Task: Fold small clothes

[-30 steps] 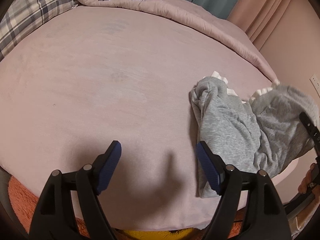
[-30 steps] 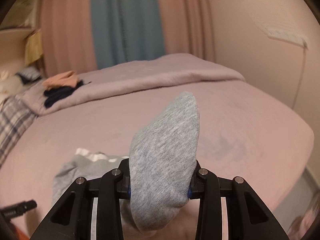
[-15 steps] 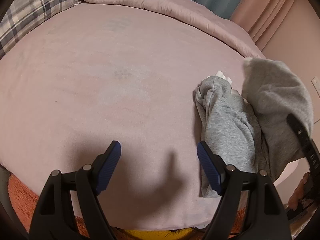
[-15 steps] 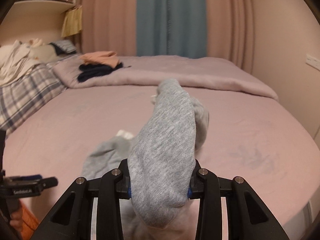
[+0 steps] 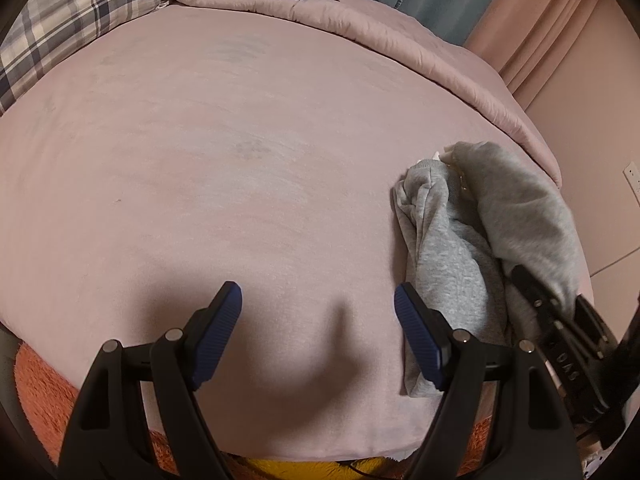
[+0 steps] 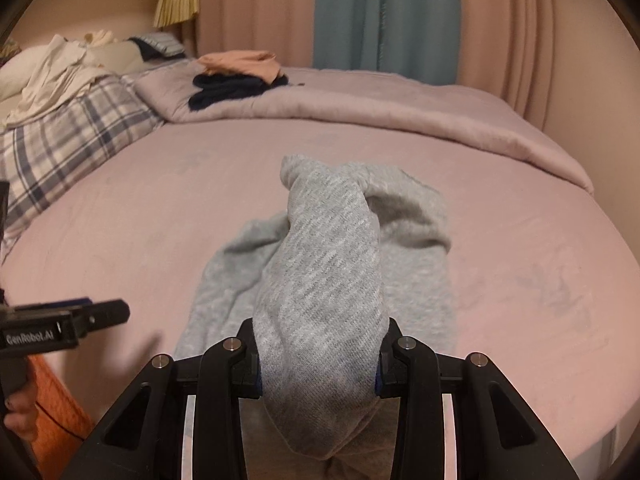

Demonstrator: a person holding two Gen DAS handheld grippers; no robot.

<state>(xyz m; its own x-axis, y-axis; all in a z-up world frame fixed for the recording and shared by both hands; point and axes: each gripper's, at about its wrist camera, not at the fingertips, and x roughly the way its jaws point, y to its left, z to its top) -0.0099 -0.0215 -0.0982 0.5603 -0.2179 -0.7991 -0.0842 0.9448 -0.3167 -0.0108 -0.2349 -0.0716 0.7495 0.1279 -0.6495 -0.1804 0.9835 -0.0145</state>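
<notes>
Fold in progress. The right hand-held gripper [image 6: 318, 364] pinches a bunched portion of the one grey garment [image 5: 452, 264], which is lifted over the rest of it lying at the near right edge of the bed [image 5: 240, 160]. The left hand-held gripper [image 5: 318, 320], jaws spread and holding nothing, hovers over bare sheet just left of the garment. Judged next: lay the held portion flat over the body, the left steadying it. Count: one garment, two grippers.
</notes>
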